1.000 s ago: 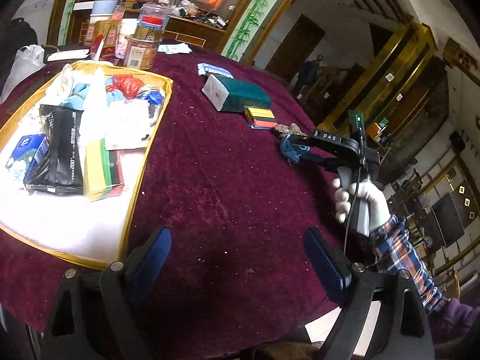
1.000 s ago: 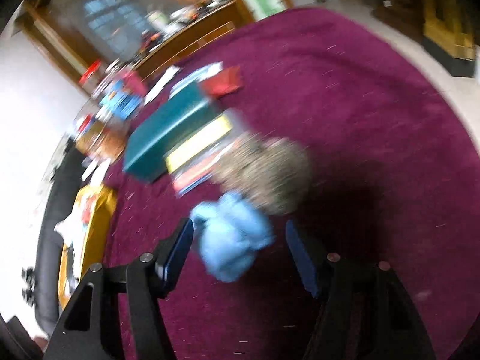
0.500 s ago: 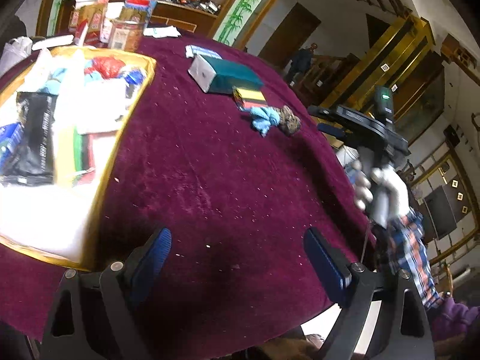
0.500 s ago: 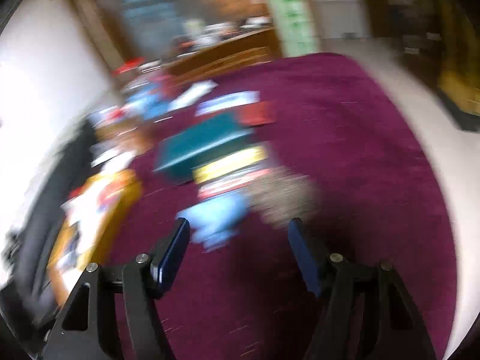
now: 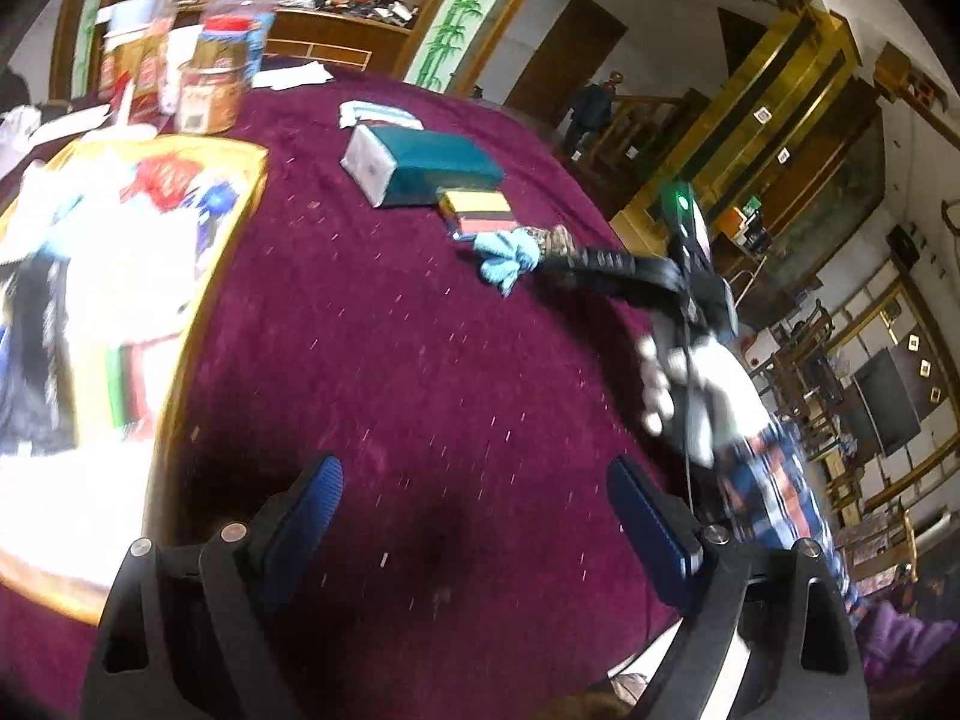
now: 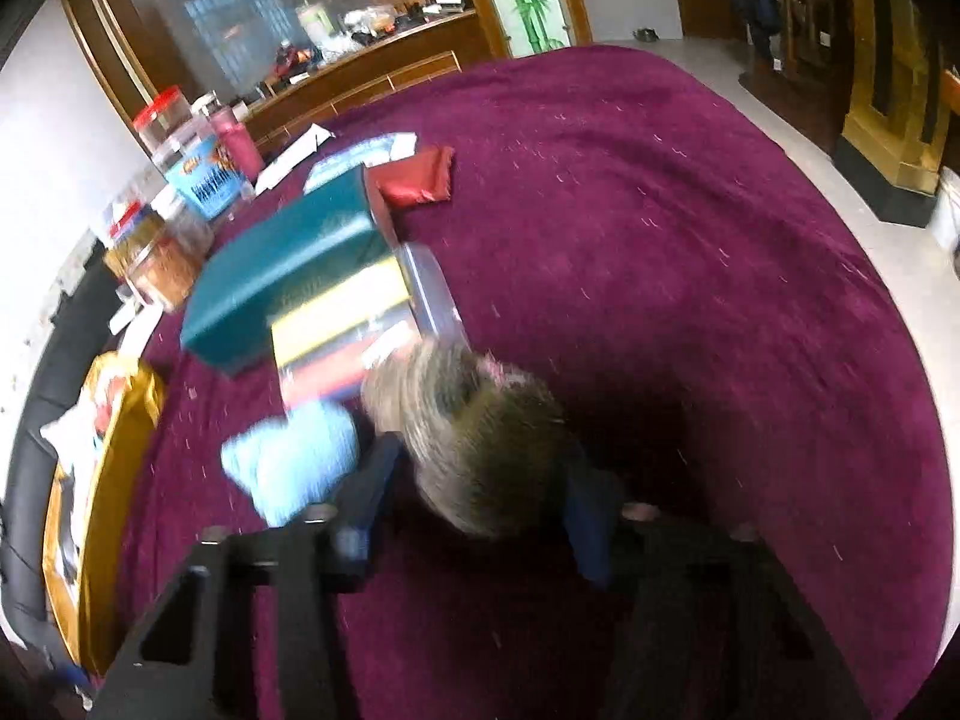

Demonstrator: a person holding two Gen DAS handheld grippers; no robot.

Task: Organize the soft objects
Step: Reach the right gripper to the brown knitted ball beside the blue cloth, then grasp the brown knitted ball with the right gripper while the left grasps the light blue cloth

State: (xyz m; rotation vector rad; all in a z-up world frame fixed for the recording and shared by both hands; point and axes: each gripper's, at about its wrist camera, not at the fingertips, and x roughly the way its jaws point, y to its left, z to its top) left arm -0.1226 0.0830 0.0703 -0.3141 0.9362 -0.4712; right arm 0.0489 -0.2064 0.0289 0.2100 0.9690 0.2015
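A fuzzy brown-grey soft thing [image 6: 474,456] lies on the burgundy tablecloth, beside a light blue soft cloth [image 6: 294,462]. My right gripper [image 6: 480,504] has its jaws closing around the fuzzy thing, and both pads touch its sides. In the left wrist view the same gripper [image 5: 552,258] reaches the fuzzy thing [image 5: 549,237] just right of the blue cloth [image 5: 501,258], held by a white-gloved hand [image 5: 708,384]. My left gripper [image 5: 474,474] hangs open over bare cloth with nothing between its fingers.
A yellow-rimmed tray [image 5: 240,180] holding several soft packs and bags sits at the left. A teal box [image 5: 438,162] and a yellow-and-red striped pack [image 5: 480,213] lie just behind the two soft things. Jars [image 5: 210,90] stand at the back; a red pouch [image 6: 417,174] lies beyond the box.
The right gripper drew back from the blue cloth, then came forward over the fuzzy thing with its jaws narrowing. The left gripper drifted sideways, so the tray slid left in its view.
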